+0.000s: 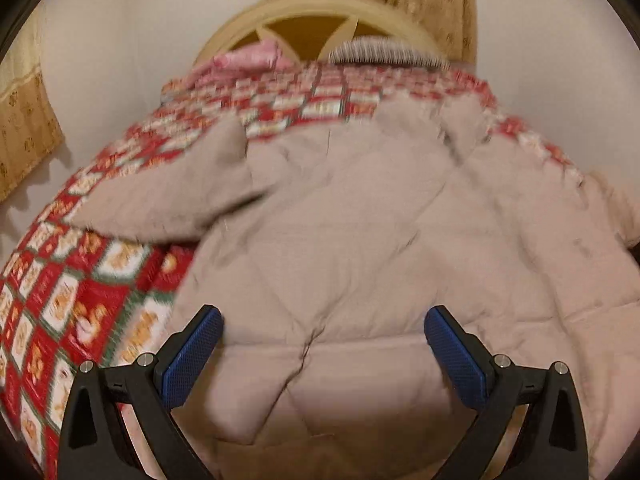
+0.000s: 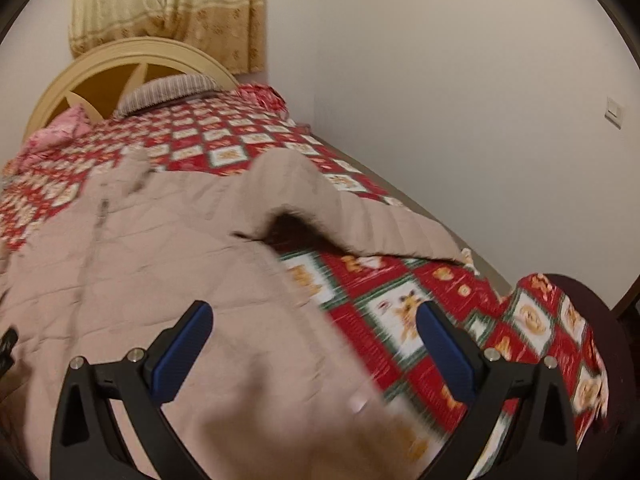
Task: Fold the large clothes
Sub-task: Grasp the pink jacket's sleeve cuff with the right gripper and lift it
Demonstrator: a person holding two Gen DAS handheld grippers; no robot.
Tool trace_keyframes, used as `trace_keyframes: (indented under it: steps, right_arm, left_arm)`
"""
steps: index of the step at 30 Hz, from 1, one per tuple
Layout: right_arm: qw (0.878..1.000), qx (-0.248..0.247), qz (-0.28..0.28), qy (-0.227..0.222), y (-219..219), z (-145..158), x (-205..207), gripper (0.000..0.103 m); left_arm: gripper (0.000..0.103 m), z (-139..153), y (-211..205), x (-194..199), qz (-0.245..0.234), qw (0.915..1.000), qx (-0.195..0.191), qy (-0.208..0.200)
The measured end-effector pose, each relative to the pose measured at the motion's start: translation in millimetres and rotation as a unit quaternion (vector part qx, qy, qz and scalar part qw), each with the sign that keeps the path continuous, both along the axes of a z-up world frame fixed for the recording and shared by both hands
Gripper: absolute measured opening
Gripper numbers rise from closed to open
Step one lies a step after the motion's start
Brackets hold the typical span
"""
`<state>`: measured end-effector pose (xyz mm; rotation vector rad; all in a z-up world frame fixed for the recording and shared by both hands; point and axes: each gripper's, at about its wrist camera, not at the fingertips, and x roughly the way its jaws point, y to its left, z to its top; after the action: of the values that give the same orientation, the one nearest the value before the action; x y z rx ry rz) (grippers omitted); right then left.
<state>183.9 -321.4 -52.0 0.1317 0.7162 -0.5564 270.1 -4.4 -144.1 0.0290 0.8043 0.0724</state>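
Beige and quilted, the coat [image 1: 360, 248] lies spread on the bed [image 2: 532, 320], covering most of the near half of the red, white and green patterned bedspread [image 1: 72, 292]. One sleeve [image 1: 176, 196] stretches out to the left over the spread; in the right wrist view the other sleeve [image 2: 344, 212] arches up and runs toward the wall [image 2: 460, 80], with a dark opening under its fold.

Both pictures are blurred, so fine seams and fastenings on the coat cannot be made out.

The left gripper [image 1: 323, 322] hangs over the coat's lower part with its blue-padded jaws wide apart and nothing between them. The right gripper [image 2: 314, 316] is just as wide open and empty, sitting over the coat's right edge, so that one finger is above beige fabric and the other above bedspread.

At the head of the bed stand a cream arched headboard [image 2: 132, 50], a striped pillow [image 2: 168, 90] and a pink pillow [image 1: 252, 56]. Yellow curtains [image 2: 168, 8] hang behind.

No box, basket or other container shows in either view.
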Motion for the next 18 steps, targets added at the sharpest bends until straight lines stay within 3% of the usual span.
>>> trace_keyframes:
  steps: [4,6,10,14,18]
  right_arm:
    - [0.996,0.085,-0.032,-0.017,-76,-19,10,0.09]
    - [0.987,0.148,-0.062,-0.027,-118,-34,10,0.076]
    - [0.946,0.282,-0.144,-0.066,-198,-70,-1,0.073]
    - [0.918,0.335,-0.193,-0.085,-238,-88,0,0.073]
    - [0.915,0.322,-0.225,-0.087,-253,-86,14,0.073]
  left_arm:
    - [0.102,-9,2,2,0.0,0.9996,-0.02,0.017]
    - [0.102,-12,3,4,-0.001,0.9992,-0.032,0.025]
    - [0.102,-15,1,6,0.001,0.999,-0.031,0.031]
    - [0.102,-16,0,8,0.001,0.9992,-0.02,0.035]
    - [0.102,-17,1,11,0.001,0.9991,-0.022,0.037]
